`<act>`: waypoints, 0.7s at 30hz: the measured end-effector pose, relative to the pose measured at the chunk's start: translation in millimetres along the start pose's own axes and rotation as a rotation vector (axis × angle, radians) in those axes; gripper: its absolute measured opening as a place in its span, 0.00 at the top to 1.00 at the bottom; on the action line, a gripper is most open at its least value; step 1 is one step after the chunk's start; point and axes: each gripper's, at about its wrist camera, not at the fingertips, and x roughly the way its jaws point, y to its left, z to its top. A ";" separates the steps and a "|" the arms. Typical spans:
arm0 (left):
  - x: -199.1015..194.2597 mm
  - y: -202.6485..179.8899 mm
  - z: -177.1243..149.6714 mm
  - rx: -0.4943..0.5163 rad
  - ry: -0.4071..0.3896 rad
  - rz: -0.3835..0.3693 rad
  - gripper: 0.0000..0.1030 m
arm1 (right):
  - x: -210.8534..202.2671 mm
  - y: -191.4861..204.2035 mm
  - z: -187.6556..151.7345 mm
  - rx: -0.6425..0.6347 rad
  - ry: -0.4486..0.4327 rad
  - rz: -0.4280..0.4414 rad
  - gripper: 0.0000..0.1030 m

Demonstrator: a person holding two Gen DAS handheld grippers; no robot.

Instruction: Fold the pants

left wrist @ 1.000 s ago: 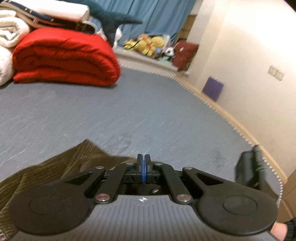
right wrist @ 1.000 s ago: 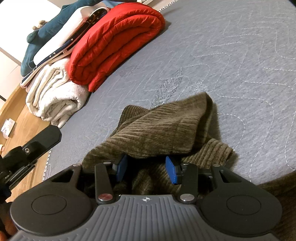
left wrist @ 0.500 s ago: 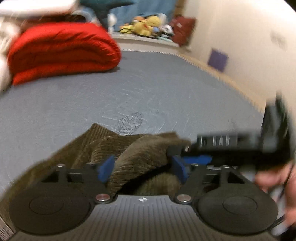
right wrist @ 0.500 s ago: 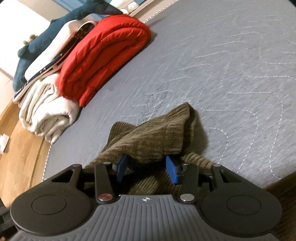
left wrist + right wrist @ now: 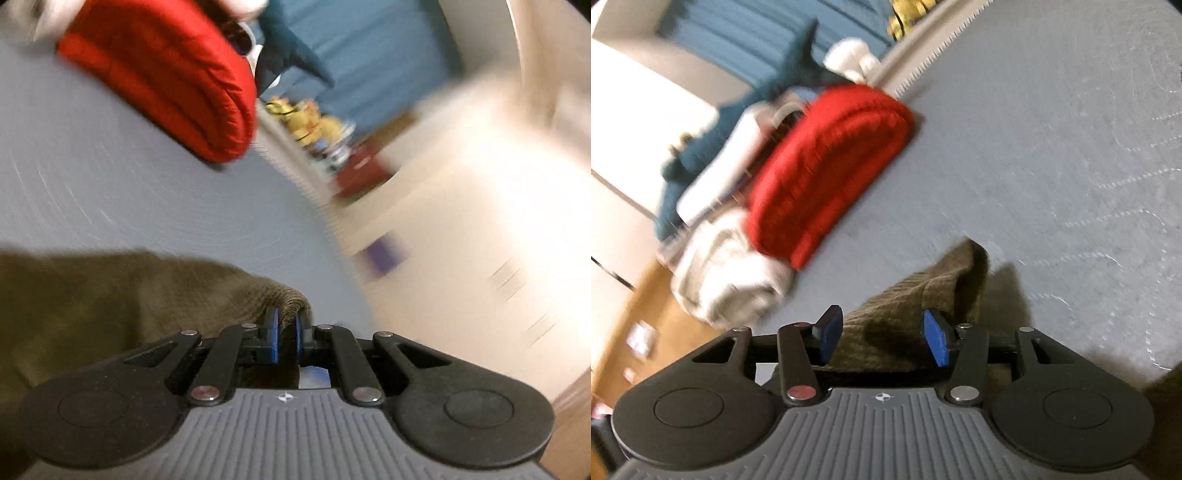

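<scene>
While your left gripper pinches a ridge of the olive corduroy pants, its blue pads are pressed nearly together with a fold of cloth bulging up between them. That hold is on an edge or hem, likely so you can drag that end out straight; the rest of the garment trails away to the gripper's left and low, lying on the grey mattress. Left wrist view is heavily smeared and tilted, so detail beyond the jaws is rough.

Your right gripper has its pads spread about halfway and the jaws are opening. Pants sit between the pads and rise ahead of them in a loose peak; the right pad looks clear of the cloth and the left pad looks clear or barely grazing, so I read no grip here, a release or a re-grip.

Ahead and left of the right gripper: a folded red quilt, a rolled white blanket touching it, and a blue shark plush on top of the stack. All well apart from the pants, so the folding area ahead is free. Pants are bunched, not flat; folding looks early, spreading comes first.
</scene>
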 end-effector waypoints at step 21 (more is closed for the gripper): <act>-10.5 -3.7 -4.7 -0.254 -0.091 -0.299 0.92 | 13.3 -10.1 -31.6 0.271 0.125 0.388 0.32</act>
